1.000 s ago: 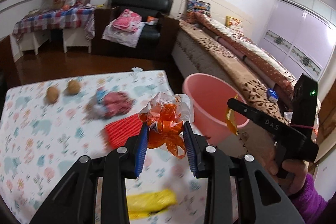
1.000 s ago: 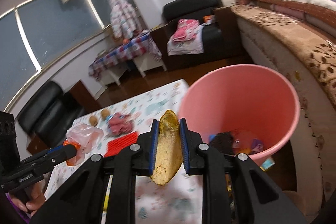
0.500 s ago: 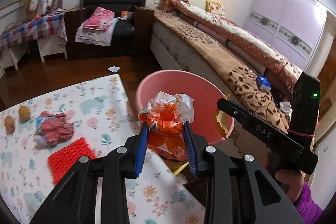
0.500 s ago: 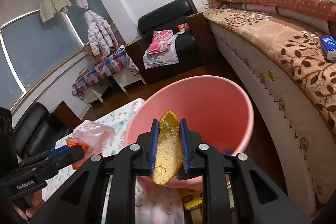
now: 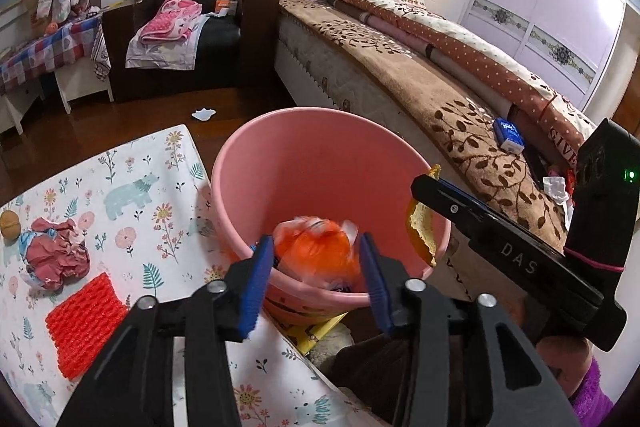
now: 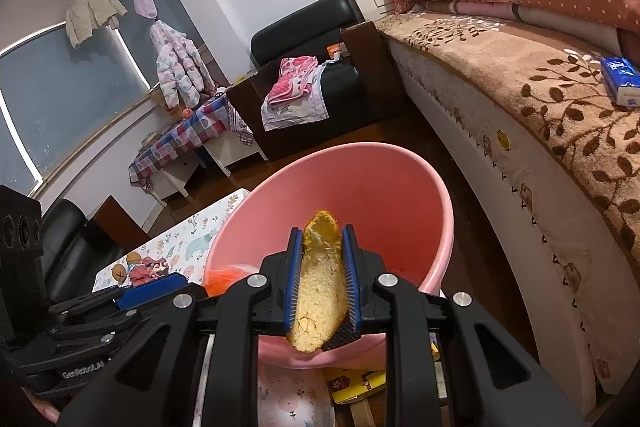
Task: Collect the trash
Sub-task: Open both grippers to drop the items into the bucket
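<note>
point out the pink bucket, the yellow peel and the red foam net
pink bucket [image 5: 320,163], left wrist view, on its bare inner back wall
yellow peel [image 6: 320,291], right wrist view, on its pale inner face between the right gripper's fingers
red foam net [image 5: 86,323], left wrist view, at its middle

Both wrist views look steeply down along their own fingers, close above the pink bucket [image 5: 320,163] [image 6: 360,187]. They share the bucket, the bed [image 5: 420,83] [image 6: 520,75] and the table's corner [image 5: 176,139] [image 6: 224,211].
</note>
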Available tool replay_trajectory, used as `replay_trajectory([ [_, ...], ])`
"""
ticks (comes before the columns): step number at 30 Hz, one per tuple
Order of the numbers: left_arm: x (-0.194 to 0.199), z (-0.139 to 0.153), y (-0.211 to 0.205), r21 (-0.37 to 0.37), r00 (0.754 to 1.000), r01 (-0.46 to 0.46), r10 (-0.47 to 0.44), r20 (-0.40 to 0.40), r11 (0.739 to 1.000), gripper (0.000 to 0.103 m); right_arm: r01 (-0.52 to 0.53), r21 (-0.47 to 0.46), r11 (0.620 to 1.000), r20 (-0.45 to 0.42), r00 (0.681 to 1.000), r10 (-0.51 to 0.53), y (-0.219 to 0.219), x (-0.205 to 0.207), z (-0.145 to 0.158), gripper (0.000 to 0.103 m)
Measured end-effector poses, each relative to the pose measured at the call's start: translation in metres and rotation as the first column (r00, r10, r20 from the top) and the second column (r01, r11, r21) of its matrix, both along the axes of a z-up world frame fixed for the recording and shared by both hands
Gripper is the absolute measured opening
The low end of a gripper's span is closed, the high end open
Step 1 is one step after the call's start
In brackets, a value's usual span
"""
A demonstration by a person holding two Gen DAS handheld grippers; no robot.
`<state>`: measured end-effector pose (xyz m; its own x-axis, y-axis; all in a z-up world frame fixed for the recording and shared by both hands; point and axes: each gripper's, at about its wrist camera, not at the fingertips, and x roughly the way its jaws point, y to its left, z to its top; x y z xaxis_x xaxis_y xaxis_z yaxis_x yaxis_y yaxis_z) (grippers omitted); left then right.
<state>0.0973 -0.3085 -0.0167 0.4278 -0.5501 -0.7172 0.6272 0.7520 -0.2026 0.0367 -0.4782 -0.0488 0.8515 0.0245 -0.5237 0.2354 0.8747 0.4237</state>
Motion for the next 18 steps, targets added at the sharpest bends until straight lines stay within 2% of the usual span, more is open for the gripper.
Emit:
replay_trajectory([
  [9,0.002,0.005,0.024,-0.035,0.999,-0.043,0.042,-0.019,0.998,0.047,0.005,-0.007,1.0,0.003,1.0,-0.005,0.002,0.002,0.001,0.021],
  [12,0.0,0.01,0.035,-0.045,0.999,-0.052,0.051,-0.01,0.998,0.051,0.02,-0.014,1.0,-0.005,1.0,-0.02,0.001,0.002,0.002,0.027],
  [13,-0.002,0.012,0.039,-0.048,0.999,-0.055,0.055,-0.003,0.997,0.051,0.023,-0.009,1.0,0.0,1.0,-0.023,0.001,0.002,0.003,0.034],
  [14,-0.004,0.015,0.045,-0.051,0.998,-0.062,0.063,0.011,0.997,0.051,0.025,-0.004,1.0,0.006,1.0,-0.025,0.001,0.001,0.004,0.037],
  [18,-0.008,0.028,0.068,-0.062,0.994,-0.089,0.092,0.058,0.994,0.052,0.016,-0.018,1.0,0.01,1.0,-0.016,0.005,-0.001,0.01,0.038],
])
